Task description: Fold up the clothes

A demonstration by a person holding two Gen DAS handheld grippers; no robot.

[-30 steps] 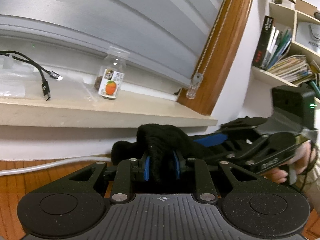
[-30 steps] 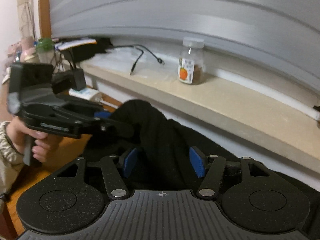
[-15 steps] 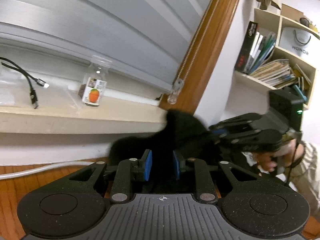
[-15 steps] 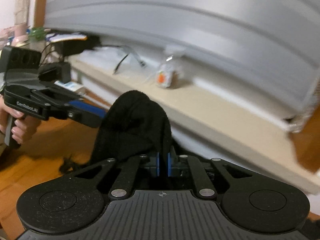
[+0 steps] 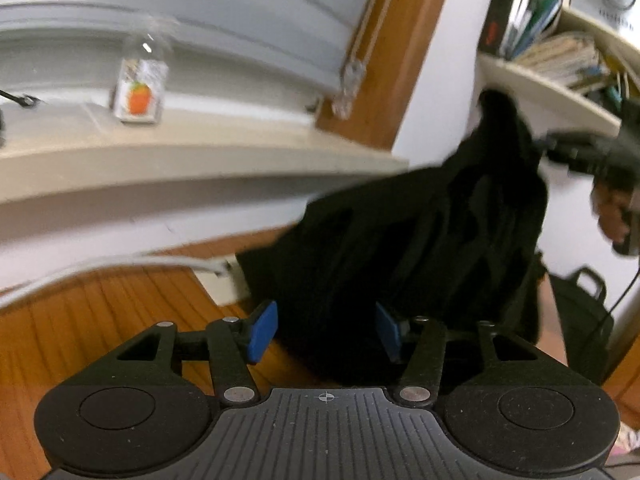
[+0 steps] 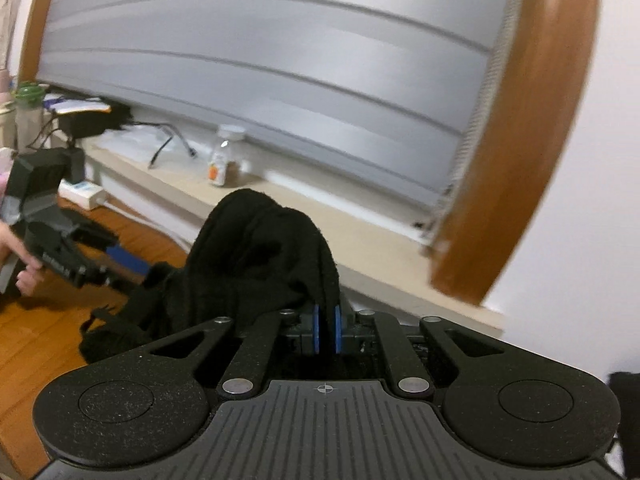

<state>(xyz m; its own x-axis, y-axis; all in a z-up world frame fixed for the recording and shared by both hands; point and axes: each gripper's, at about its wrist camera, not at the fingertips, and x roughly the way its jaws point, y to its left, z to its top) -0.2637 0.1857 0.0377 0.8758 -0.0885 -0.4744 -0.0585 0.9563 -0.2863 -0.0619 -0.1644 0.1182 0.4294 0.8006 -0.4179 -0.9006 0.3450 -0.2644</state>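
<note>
A black garment (image 5: 420,240) rises from the wooden surface up toward the right. My left gripper (image 5: 325,332) is low at its near edge with the jaws opening. The cloth lies between the blue pads (image 5: 262,332), and the left pad stands clear of it. In the right wrist view my right gripper (image 6: 327,328) is shut on a fold of the black garment (image 6: 256,248), which bunches up in front of it. Seen from the left wrist, the right gripper (image 5: 576,152) holds the cloth's high end. The left gripper (image 6: 120,258) shows at the left, held by a hand.
A pale window sill (image 5: 200,160) carries a glass jar (image 5: 138,92) with an orange label and a dark cable (image 6: 168,144). A white cord (image 5: 100,264) runs over the wooden surface (image 5: 100,320). Bookshelves (image 5: 560,60) and a black bag (image 5: 580,320) are at right.
The left jaws have spread apart and let go of the cloth. The right jaws closed on the garment and carried it up and to the right.
</note>
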